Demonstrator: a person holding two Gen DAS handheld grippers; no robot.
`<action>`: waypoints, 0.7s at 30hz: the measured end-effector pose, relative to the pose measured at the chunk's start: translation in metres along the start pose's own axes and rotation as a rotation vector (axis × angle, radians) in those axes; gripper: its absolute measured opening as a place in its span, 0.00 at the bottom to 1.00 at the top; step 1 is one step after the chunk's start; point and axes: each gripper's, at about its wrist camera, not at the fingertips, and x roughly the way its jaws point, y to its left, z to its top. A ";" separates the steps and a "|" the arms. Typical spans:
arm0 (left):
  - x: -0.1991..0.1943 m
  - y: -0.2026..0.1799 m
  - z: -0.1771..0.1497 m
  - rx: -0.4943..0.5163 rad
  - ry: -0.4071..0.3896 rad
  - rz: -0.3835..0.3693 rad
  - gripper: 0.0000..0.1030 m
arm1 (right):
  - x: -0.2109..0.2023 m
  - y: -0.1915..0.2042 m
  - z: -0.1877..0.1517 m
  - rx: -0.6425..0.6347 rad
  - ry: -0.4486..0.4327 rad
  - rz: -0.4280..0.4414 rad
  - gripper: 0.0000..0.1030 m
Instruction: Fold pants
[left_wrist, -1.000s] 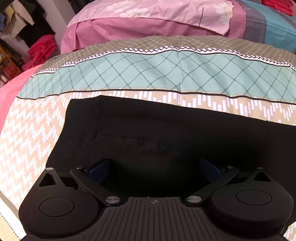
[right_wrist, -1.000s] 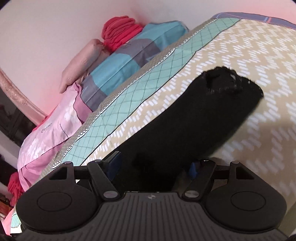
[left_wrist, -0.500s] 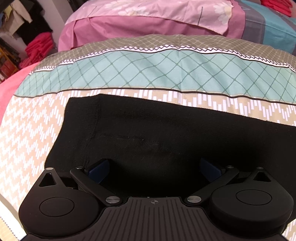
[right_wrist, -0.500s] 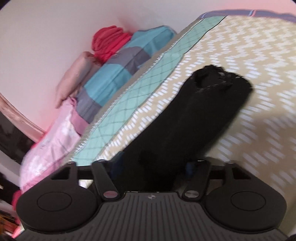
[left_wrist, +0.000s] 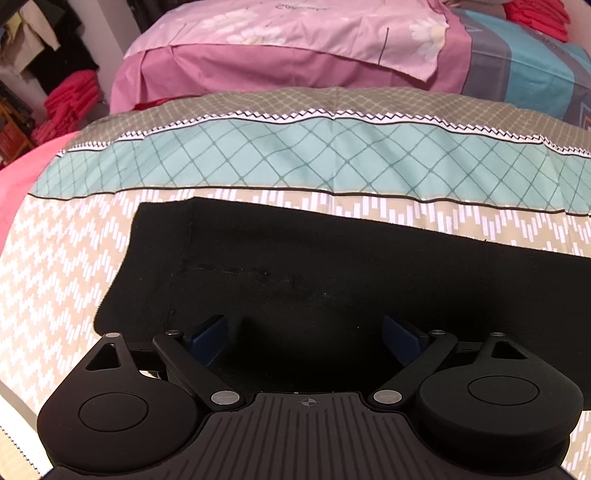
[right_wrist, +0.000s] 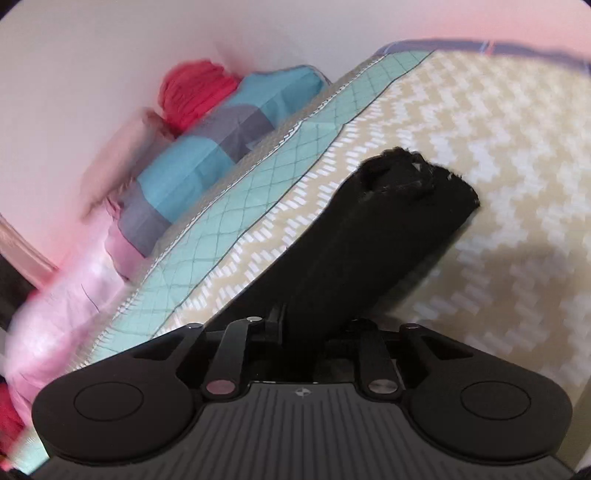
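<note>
We see the left hand-held gripper (left_wrist: 306, 334) held low over the black pants (left_wrist: 332, 266), its blue-padded fingers (left_wrist: 207, 338) spread wide at 9 and 3 o'clock with nothing clamped between them; the pants lie flat on the bed (left_wrist: 55, 266), reaching from the fingers toward 12 o'clock and running off toward 3 o'clock. The right hand-held gripper (right_wrist: 306, 328) is tilted, its linkage arms drawn nearly parallel and the jaws closed on the near end of the pants (right_wrist: 369, 236), whose cloth rises from the jaws toward 1 o'clock; the fingertips themselves are hidden in the dark fabric.

The left wrist view alone shows a pink pillow (left_wrist: 295, 48) at 12 o'clock and a stack of red clothes (left_wrist: 70, 107) at 10 o'clock; the right wrist view alone shows the far bunched end of the pants, a blue-and-grey pillow (right_wrist: 207, 155) at 10 o'clock with a red bundle (right_wrist: 195, 92) above it, and much motion blur at its left side.

Against half a second ago, the right jaws have gone from wide apart to closed on the cloth, and that view has swung; the left fingers are as open as before, with the bed shifted only slightly.
</note>
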 end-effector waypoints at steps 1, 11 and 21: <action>-0.003 0.001 0.000 0.001 -0.007 0.006 1.00 | -0.011 0.020 -0.006 -0.123 -0.057 -0.036 0.21; -0.027 0.022 0.009 -0.063 -0.073 0.018 1.00 | -0.080 0.191 -0.237 -1.520 -0.442 0.133 0.33; -0.048 0.001 0.017 -0.013 -0.141 -0.020 1.00 | -0.091 0.213 -0.247 -1.467 -0.383 0.245 0.22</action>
